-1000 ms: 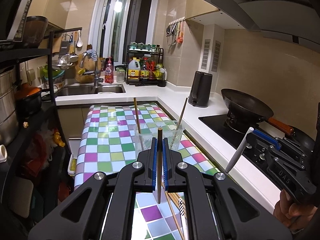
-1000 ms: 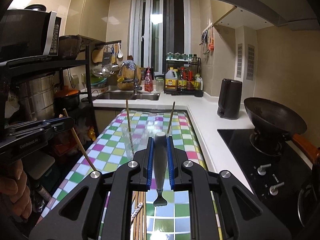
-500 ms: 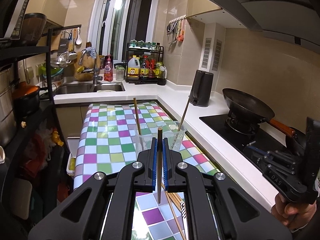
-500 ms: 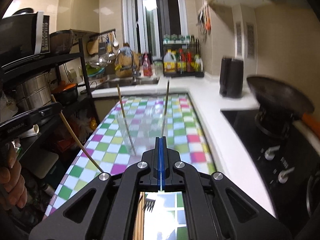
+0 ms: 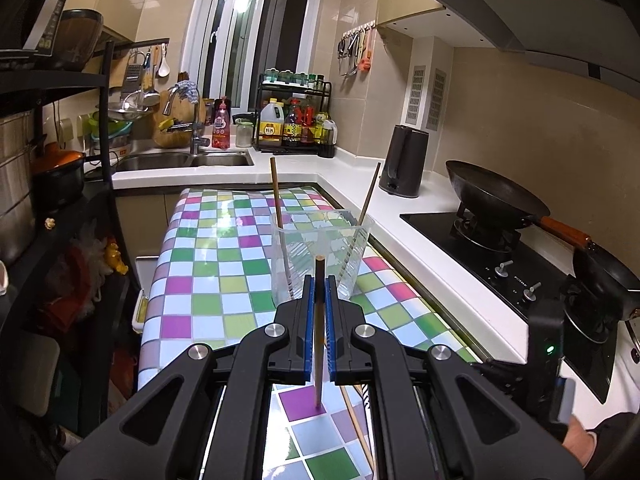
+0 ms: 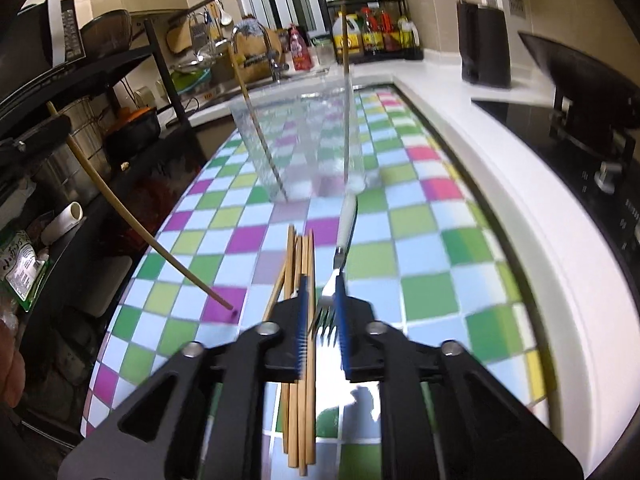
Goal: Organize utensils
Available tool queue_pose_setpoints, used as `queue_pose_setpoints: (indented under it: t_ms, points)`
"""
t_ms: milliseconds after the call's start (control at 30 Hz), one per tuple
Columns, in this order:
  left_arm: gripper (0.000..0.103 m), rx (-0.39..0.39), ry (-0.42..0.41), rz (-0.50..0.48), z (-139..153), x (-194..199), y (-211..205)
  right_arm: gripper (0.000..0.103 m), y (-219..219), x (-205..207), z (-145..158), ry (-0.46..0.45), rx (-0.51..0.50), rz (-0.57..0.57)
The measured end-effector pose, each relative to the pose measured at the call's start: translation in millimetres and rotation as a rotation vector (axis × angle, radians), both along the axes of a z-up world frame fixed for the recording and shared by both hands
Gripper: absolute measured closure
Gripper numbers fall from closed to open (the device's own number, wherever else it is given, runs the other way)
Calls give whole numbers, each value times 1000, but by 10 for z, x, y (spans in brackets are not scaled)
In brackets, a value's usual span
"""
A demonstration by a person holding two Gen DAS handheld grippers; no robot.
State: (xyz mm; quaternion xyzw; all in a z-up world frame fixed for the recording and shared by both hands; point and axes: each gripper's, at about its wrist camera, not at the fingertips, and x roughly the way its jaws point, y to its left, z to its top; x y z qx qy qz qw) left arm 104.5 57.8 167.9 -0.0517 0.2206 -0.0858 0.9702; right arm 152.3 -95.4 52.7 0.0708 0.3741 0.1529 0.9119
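Observation:
My left gripper [image 5: 319, 284] is shut on a wooden chopstick [image 5: 318, 344] that stands upright, its lower tip on the checkered tablecloth [image 5: 208, 264]. Just beyond it stands a clear plastic cup [image 5: 300, 248] holding two chopsticks. My right gripper [image 6: 321, 292] hangs low over the cloth and its jaws are opening. A white-handled fork [image 6: 347, 220] lies flat with its tines between the pads, which do not press on it; its handle points at the cup [image 6: 304, 140]. A bundle of chopsticks [image 6: 304, 256] lies just left of the fork, under the left finger. The held chopstick [image 6: 120, 208] slants in from the left.
A white counter [image 5: 420, 264] runs along the table's right side, with a black hob [image 5: 480, 248], a wok [image 5: 492, 196] and a dark kettle [image 5: 404, 164]. A black shelf rack [image 5: 60, 200] with pots stands at the left. Sink [image 5: 184, 160] and bottle rack sit at the far end.
The right gripper held the fork upright, then was shut and empty with the fork below it. It has dropped and tipped down to the cloth, jaws now apart around the tines. The left gripper sank slightly.

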Motion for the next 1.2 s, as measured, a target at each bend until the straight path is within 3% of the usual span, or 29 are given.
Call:
queue_pose_setpoints:
  t_ms: [267, 567, 733, 833, 1033, 1200]
  points:
    - [98, 18, -25, 2, -72, -162, -27, 75, 121, -39, -236, 54, 24, 4]
    - [98, 3, -47, 18, -131, -284, 40, 77, 431, -583, -286, 38, 18, 32]
    - [98, 8, -64, 4, -161, -362, 28, 77, 376, -786, -319, -25, -22, -75]
    - [98, 7, -67, -1, -172, -402, 39, 77, 237, -782, -424, 3, -30, -128]
    - [98, 1, -68, -3, -179, -417, 54, 90, 74, -765, -594, 26, -64, -146]
    - [98, 0, -65, -3, -183, -415, 53, 95, 151, -764, -604, 13, -97, -65]
